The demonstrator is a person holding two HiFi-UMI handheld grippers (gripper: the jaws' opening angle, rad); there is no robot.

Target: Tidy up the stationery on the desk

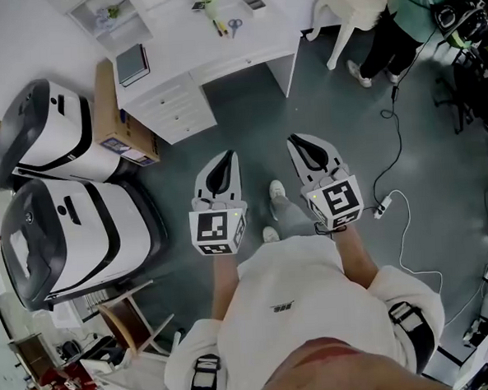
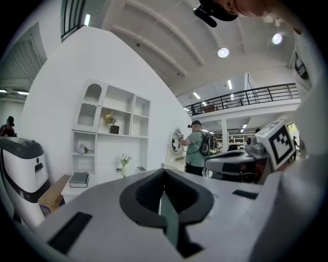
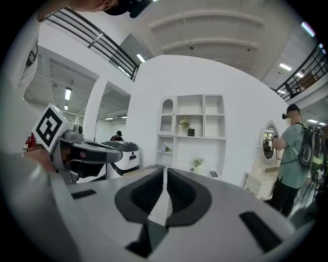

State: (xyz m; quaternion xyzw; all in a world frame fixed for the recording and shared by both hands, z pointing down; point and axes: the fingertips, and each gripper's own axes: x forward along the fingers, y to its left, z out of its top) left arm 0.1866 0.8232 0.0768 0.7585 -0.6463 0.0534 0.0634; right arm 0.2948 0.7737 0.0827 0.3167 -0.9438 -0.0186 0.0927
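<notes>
Not begun: both tongs empty, well short of the desk.
The left gripper (image 1: pixel 223 162) and right gripper (image 1: pixel 304 145) are each clenched on nothing, held over the floor. On the desk (image 1: pixel 176 33), scissors (image 1: pixel 234 24) and pens (image 1: pixel 217 27) lie loose near the middle, and a book (image 1: pixel 132 65) sits at the left front corner. By my judgement, all the sorting is left to do.
</notes>
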